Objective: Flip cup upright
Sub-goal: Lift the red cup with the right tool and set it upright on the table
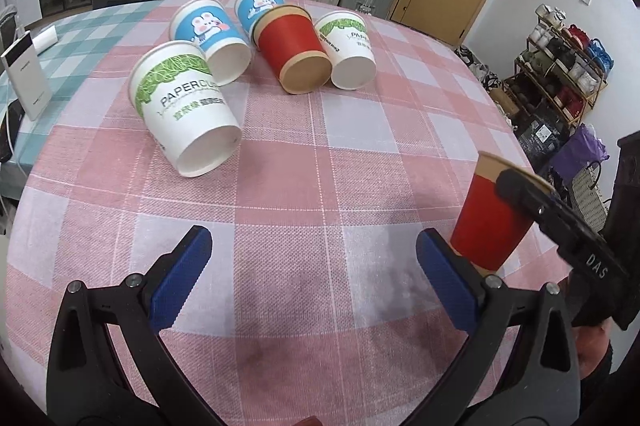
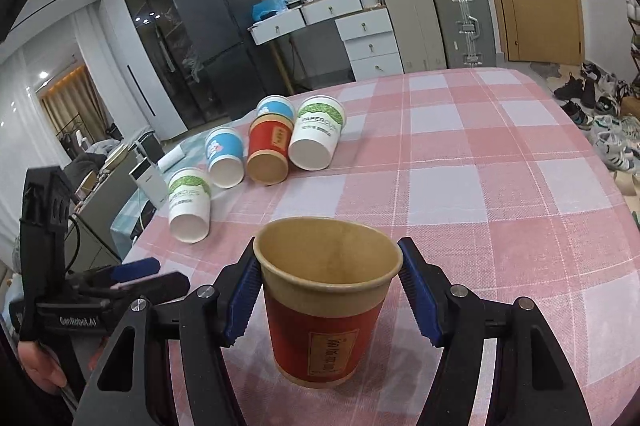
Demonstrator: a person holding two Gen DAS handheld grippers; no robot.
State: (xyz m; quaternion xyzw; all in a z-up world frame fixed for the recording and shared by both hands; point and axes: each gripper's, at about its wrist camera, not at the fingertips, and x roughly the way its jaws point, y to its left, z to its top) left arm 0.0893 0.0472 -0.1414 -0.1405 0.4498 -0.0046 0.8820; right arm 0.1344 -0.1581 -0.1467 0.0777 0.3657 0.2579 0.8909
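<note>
On the pink checked table (image 1: 320, 154), seen from the left wrist, the left tongs (image 1: 314, 282) stood spread wide over bare cloth, with nothing between their blue pads (image 1: 180, 278). Ahead of them five paper cups lay on their sides in a loose group: a green-printed white cup (image 1: 184, 110) nearest, two blue cups (image 1: 210, 38) behind it, a red cup on its side (image 1: 294, 52), and another white cup (image 1: 348, 48) just beside that one. Far to the right an upright red cup (image 1: 486, 222) stood on the table, with a black finger of the right tongs (image 1: 532, 202) against its brown rim.

From the right wrist, the upright red cup (image 2: 328, 302) stood mouth up on the table (image 2: 500, 194) between the fingers of the right tongs (image 2: 328, 294). The left pad (image 2: 240, 302) lay close against the cup's wall; the right pad (image 2: 420, 302) stood just apart from it, so the tongs were spread slightly and not pinching. The lying cups (image 2: 268, 154) were grouped well apart behind. At the left edge the left tongs (image 2: 132, 276) showed side-on, held by a hand (image 2: 40, 370).
</note>
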